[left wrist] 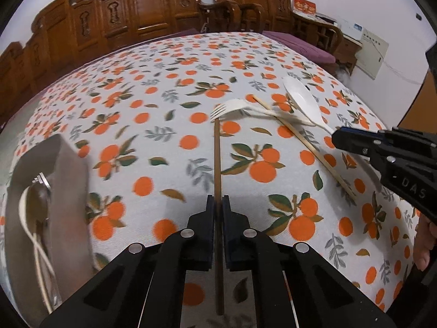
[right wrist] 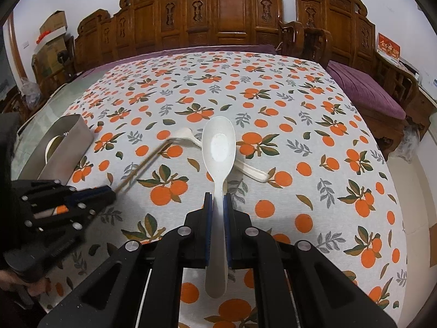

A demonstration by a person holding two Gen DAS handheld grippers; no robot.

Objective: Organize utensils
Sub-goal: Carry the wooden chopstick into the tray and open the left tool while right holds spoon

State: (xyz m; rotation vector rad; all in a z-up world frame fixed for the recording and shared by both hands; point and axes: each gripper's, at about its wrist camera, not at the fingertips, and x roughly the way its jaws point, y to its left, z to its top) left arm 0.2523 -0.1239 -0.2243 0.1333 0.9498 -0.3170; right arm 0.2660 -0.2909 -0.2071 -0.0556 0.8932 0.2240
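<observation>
My left gripper [left wrist: 217,201] is shut on a brown chopstick [left wrist: 217,164] that points forward above the table. My right gripper [right wrist: 217,199] is shut on the handle of a white spoon [right wrist: 218,145], bowl forward; the spoon also shows in the left wrist view [left wrist: 301,101]. A white fork [left wrist: 232,107] lies on the cloth across a second chopstick [left wrist: 306,143]. A metal utensil holder [left wrist: 65,180] stands at the left with a spoon inside; it also shows in the right wrist view [right wrist: 71,142].
The table carries an orange-print cloth [right wrist: 286,125]. Carved wooden chairs [right wrist: 226,11] line the far side, with a purple cushion [right wrist: 363,87] at the right. The table edge drops off at the right.
</observation>
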